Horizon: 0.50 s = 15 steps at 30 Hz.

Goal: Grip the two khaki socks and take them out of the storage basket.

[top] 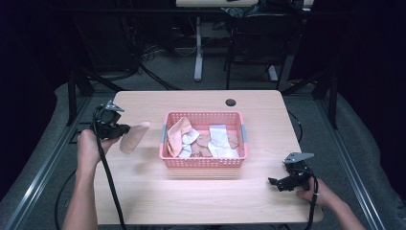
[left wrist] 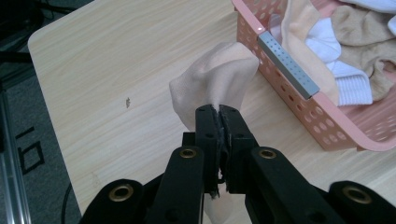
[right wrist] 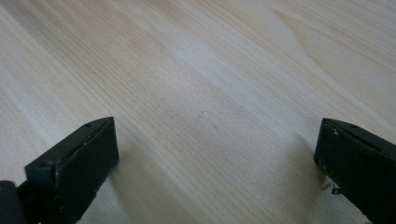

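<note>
the step in hand looks like carrying a sock out of the pink basket (top: pixel 205 162) to lay it on the worktop (top: pixel 201 196): the left gripper (top: pixel 125 129) has its jaws clamped tight on a pale peach sock (top: pixel 133 137), which hangs in the air just left of the basket, above bare wood and apart from the basket's rim. in the left gripper view the jaws meet on a pinch of the fabric and the sock (left wrist: pixel 215 84) bulges out beyond them, its far end near the basket's grey handle (left wrist: pixel 287 64). more socks, white, peach and tan, lie heaped inside the basket. the next move, as i judge it, calls for lowering the sock onto the open wood left of the basket and spreading the jaws to let it drop flat. the left hand (top: pixel 89 146) holds its gripper roughly level, pointing toward the basket. the right gripper (top: pixel 278 182) rests low, near the basket's front right corner, jaws wide apart and holding nothing.
</note>
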Available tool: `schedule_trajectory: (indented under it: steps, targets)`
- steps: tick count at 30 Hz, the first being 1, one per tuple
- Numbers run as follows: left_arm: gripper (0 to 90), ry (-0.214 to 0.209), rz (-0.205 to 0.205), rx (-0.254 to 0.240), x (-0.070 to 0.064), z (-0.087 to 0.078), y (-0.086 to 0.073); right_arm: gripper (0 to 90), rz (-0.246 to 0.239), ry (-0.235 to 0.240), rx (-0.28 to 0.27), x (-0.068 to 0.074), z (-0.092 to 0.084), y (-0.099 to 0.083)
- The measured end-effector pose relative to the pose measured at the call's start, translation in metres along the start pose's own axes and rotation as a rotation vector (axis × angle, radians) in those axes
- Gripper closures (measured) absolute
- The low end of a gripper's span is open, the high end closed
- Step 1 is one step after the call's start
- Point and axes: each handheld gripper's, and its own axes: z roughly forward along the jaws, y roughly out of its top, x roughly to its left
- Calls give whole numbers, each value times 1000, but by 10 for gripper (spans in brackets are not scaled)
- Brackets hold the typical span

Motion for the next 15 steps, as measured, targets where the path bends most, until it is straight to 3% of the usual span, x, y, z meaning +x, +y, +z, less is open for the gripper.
schedule_trajectory:
  steps: [15]
  targets:
    - [867,27,-62,7,16,13,-12,0,-6,-5,9,0,-1,0]
